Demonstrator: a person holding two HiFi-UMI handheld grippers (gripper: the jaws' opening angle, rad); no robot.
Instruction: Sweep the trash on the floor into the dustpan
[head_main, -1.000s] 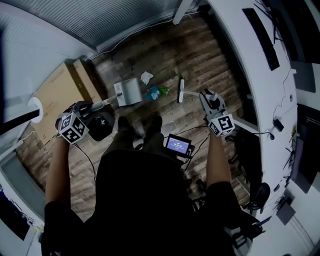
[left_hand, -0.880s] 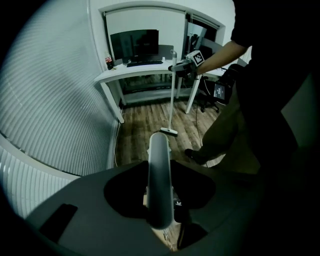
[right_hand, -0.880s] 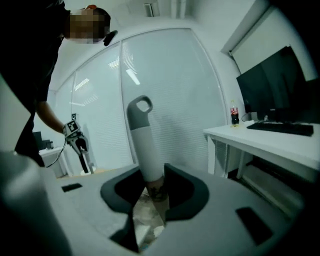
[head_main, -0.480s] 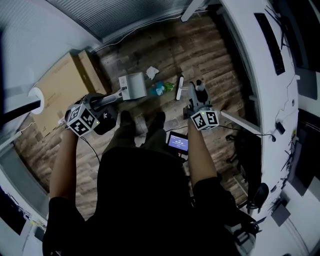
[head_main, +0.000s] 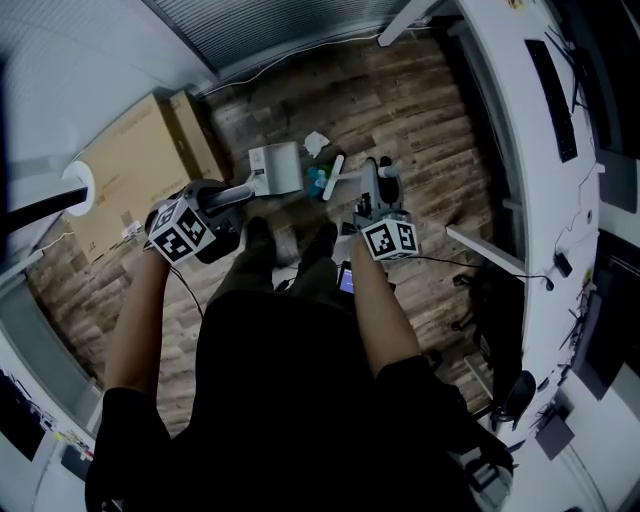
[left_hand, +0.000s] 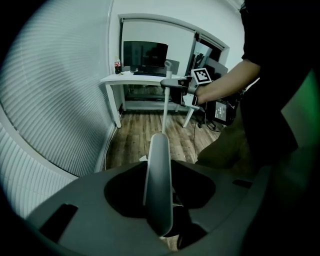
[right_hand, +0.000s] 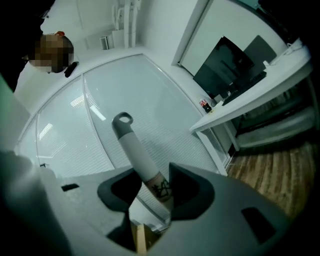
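Now the left tongs (left_hand: 160, 200) clamp the dustpan handle (left_hand: 159, 165), the right tongs (right_hand: 150, 195) the broom handle (right_hand: 137, 155). Trash (head_main: 317, 182) lies beside the dustpan (head_main: 277, 165).

- Top (head_main: 290, 400): black, short slvs.
- Trousers (head_main: 243, 280): dark; shoes (head_main: 251, 233) dark too.
- L gripper (head_main: 238, 195): dark grey rounded shell, thin black cable (head_main: 186, 300) off its rear.
- R gripper (head_main: 374, 175): same grey build.
- Each carries a cube w/ b&w square markers: L cube (head_main: 183, 230), R cube (head_main: 388, 238).
- Jaw fronts: matte grey, smooth, w/ small rect. slots (left_hand: 62, 212).
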